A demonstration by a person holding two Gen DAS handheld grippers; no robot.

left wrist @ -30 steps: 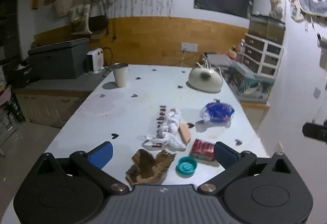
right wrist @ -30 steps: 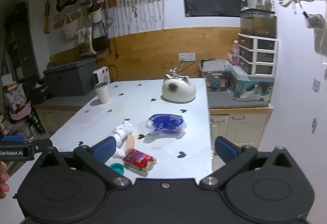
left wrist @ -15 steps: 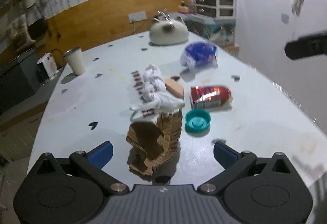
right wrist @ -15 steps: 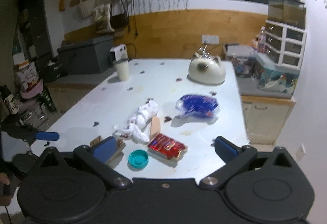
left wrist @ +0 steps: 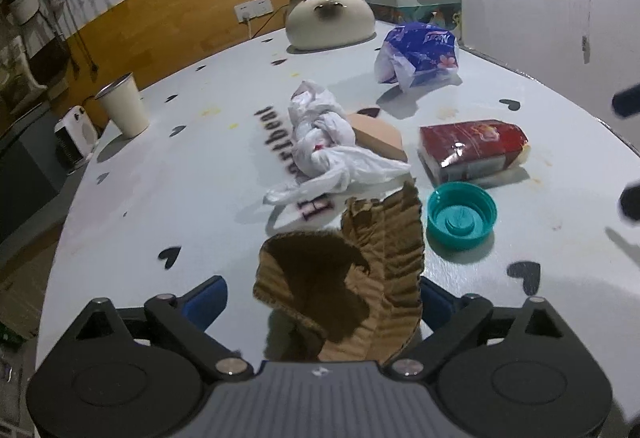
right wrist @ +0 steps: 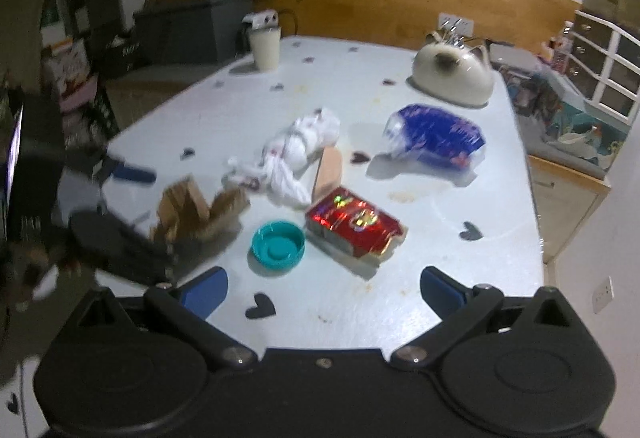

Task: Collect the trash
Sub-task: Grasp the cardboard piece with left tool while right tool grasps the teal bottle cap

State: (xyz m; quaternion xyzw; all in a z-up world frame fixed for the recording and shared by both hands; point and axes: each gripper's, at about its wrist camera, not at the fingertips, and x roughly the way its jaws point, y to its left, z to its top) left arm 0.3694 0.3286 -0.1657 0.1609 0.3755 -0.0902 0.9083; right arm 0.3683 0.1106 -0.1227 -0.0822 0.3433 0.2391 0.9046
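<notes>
A torn brown cardboard piece (left wrist: 340, 278) stands on the white table (left wrist: 180, 178), between the blue fingers of my left gripper (left wrist: 320, 300). Its jaws are closing and the left pad is still clear of the cardboard. Just beyond lie a teal cap (left wrist: 460, 216), a red packet (left wrist: 472, 150), a crumpled white plastic bag (left wrist: 324, 142) and a blue-and-white wrapper (left wrist: 420, 54). My right gripper (right wrist: 322, 290) hangs open over the near table edge with nothing between its fingers. The teal cap (right wrist: 278, 244) and red packet (right wrist: 356, 226) lie just ahead of it.
A cat-shaped cream container (left wrist: 330, 22) sits at the table's far end and a metal-rimmed cup (left wrist: 122, 106) at the far left. A tan block (left wrist: 380, 136) rests against the bag. Drawers and a low cabinet (right wrist: 568, 190) stand to the right of the table.
Both grippers have come down and closer to the trash pile. The left one has rolled and its fingers now straddle the cardboard, slightly narrower than before.
</notes>
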